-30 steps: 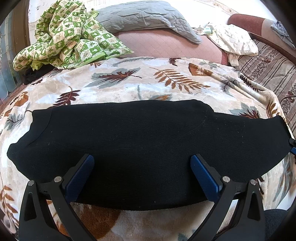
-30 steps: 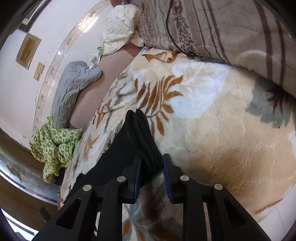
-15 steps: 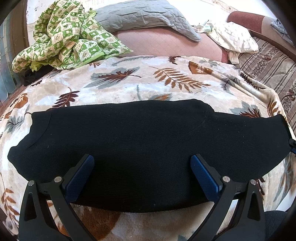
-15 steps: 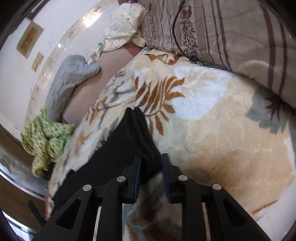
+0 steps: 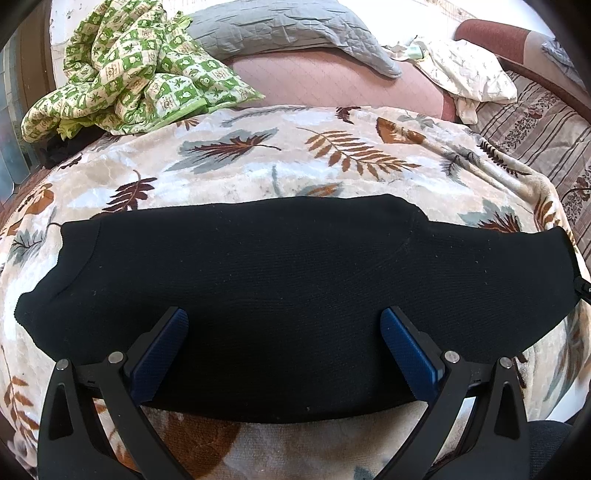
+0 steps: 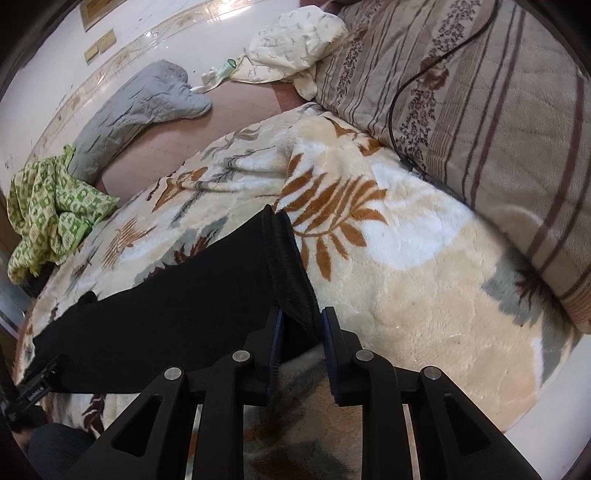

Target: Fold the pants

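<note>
The black pants (image 5: 288, 280) lie flat in a long strip across the leaf-patterned blanket (image 5: 280, 162), folded lengthwise. My left gripper (image 5: 282, 325) is open, its blue pads wide apart just above the pants' near edge at the middle. In the right wrist view the pants (image 6: 192, 295) stretch away to the left, and my right gripper (image 6: 300, 325) is shut on the corner of their right end, which bunches up between the pads.
A green checked cloth (image 5: 125, 70) and a grey quilted pillow (image 5: 288, 29) lie at the back of the bed. A striped blanket (image 6: 480, 122) with a black cable (image 6: 399, 107) lies to the right. A cream cloth (image 6: 295, 40) sits at the far corner.
The right gripper has swung its view to the left along the pants, still gripping the end. The left gripper has barely moved and stays open.
</note>
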A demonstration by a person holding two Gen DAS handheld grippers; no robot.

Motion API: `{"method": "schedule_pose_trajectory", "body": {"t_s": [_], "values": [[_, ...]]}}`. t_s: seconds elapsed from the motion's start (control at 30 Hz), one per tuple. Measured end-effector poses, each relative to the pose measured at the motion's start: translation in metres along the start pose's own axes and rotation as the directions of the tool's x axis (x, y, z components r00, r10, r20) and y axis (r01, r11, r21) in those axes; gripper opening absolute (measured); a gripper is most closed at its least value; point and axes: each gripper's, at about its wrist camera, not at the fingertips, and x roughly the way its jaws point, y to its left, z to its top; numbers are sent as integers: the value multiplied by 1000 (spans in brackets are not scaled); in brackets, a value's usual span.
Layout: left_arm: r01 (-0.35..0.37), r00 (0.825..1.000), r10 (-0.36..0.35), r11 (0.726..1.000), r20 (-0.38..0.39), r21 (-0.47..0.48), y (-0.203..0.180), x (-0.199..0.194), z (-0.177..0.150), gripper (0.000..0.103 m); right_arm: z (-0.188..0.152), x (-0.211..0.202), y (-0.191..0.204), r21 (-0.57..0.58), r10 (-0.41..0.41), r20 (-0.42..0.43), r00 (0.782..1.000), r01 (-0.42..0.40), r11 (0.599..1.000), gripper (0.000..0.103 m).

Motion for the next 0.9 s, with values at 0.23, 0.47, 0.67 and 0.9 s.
{"method": "schedule_pose_trajectory", "body": {"t_s": [0.23,0.47,0.67,0.9], "values": [[0,1000,1,1000,-12,3,1,0,0,103,2,-1,-20,151,103,-4,995,-101,983,11],[1,998,2,998,59,-56,12,-23,3,103,8,-23,2,101,236,86,968,-244,965,9],[-24,982,43,994,185,-105,18,-53,3,103,6,-22,20,95,374,72,924,-380,920,9],[-88,967,122,984,225,-152,24,-61,3,103,6,-29,66,16,546,57,836,-548,836,9]]}}
